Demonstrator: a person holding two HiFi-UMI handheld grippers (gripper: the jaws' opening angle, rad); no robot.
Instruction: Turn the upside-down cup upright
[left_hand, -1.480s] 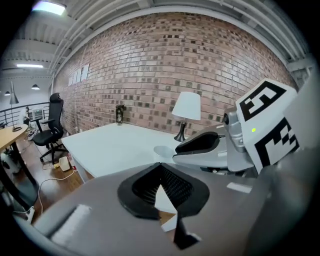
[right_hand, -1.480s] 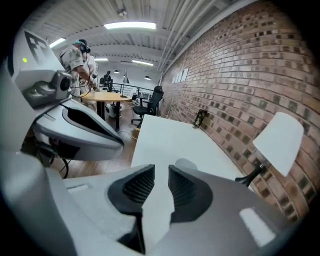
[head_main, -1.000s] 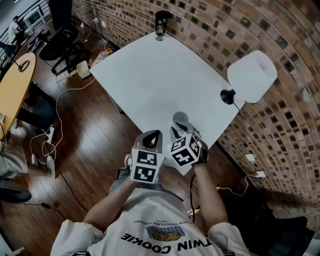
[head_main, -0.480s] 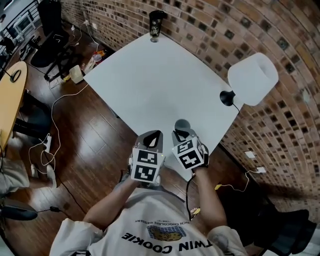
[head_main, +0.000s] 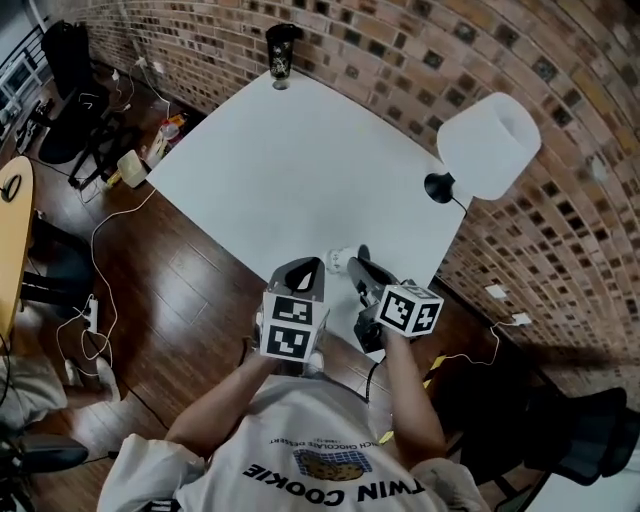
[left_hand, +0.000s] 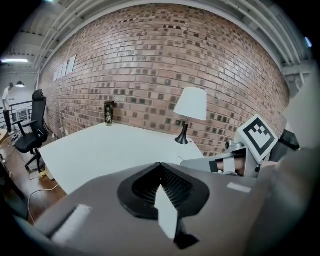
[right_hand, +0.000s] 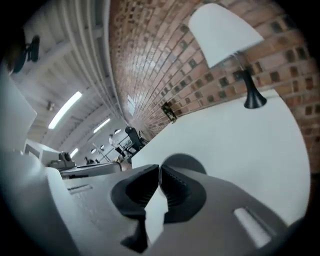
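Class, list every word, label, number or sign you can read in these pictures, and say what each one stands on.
"TWIN COOKIE": on the person's shirt, upside down.
Smaller print above the logo: too small to read.
Print on the dark tumbler: too small to read.
Left marker cube and right marker cube: patterns only, no words.

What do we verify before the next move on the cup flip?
1. Right gripper grip on the small grey cup: ok, jaws just closed on its wall.
2. Cup upright: not ok, lies sideways.
3. Left gripper out of the way: ok, shut, empty.
4. White table bare for set-down: ok.
5. White-shaded black lamp clear of cup: ok.
6. Cup lifted off table: cannot tell.
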